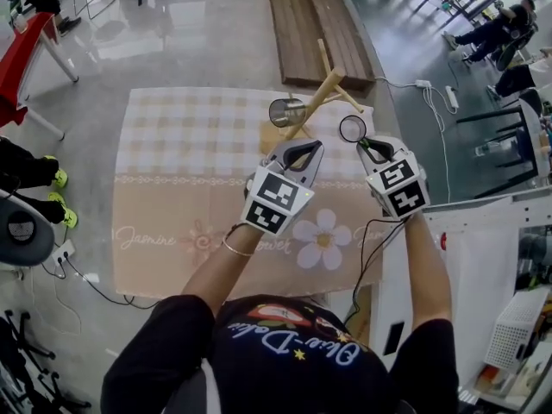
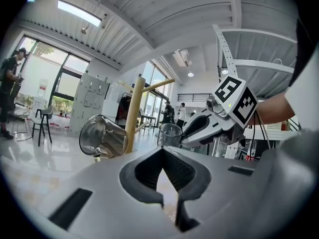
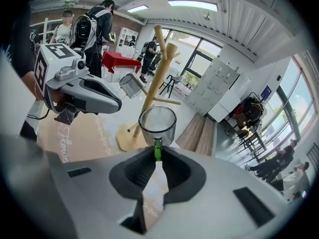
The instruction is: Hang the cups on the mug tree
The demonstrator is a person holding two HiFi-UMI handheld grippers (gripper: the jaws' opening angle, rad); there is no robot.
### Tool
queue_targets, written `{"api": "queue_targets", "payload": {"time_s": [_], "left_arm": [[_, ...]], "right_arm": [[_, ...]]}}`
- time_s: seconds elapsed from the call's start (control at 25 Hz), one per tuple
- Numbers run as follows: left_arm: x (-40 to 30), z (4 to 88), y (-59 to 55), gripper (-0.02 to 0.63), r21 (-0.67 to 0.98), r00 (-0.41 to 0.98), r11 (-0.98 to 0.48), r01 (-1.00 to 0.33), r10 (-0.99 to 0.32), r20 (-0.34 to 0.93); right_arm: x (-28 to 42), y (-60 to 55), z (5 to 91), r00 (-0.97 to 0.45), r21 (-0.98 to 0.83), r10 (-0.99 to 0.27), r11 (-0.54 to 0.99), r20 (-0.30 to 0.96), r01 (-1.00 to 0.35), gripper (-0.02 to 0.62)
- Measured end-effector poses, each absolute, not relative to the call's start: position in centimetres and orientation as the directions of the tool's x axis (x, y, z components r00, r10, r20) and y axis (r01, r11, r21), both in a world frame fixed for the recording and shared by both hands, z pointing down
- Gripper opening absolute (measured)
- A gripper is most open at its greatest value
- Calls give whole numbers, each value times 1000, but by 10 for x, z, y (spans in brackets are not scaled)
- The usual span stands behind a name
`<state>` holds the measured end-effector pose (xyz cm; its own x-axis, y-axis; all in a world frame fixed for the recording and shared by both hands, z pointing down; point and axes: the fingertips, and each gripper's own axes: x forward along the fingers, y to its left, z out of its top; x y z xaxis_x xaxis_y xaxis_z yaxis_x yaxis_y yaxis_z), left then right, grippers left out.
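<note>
A wooden mug tree [image 1: 324, 87] stands at the far edge of the table, and a clear cup [image 1: 287, 112] hangs tilted on one of its left pegs. My right gripper [image 1: 363, 144] is shut on the green handle [image 3: 158, 150] of a second clear cup [image 3: 157, 125] and holds it upright in the air just right of the tree. My left gripper [image 1: 301, 147] hovers close beside it, in front of the tree, shut and with nothing in it. In the left gripper view the hung cup [image 2: 102, 136] and the tree's trunk [image 2: 133, 114] stand just beyond the closed fingertips.
The table wears a checked beige cloth [image 1: 190, 188] with flower print. A wooden bench [image 1: 312, 20] lies on the floor beyond the table, and a white rack [image 1: 483, 257] stands at the right. People stand and sit farther off in the room.
</note>
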<state>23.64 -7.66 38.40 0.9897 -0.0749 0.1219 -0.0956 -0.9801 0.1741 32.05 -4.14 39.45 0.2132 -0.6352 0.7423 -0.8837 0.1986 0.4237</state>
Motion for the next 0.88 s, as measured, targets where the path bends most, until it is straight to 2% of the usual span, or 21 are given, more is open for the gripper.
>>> {"api": "queue_targets", "payload": {"time_s": [0.88], "left_arm": [[239, 390, -82, 3, 228, 990, -966, -120, -100, 101]], "right_arm": [[337, -60, 402, 234, 451, -570, 275, 788, -849, 46]]}}
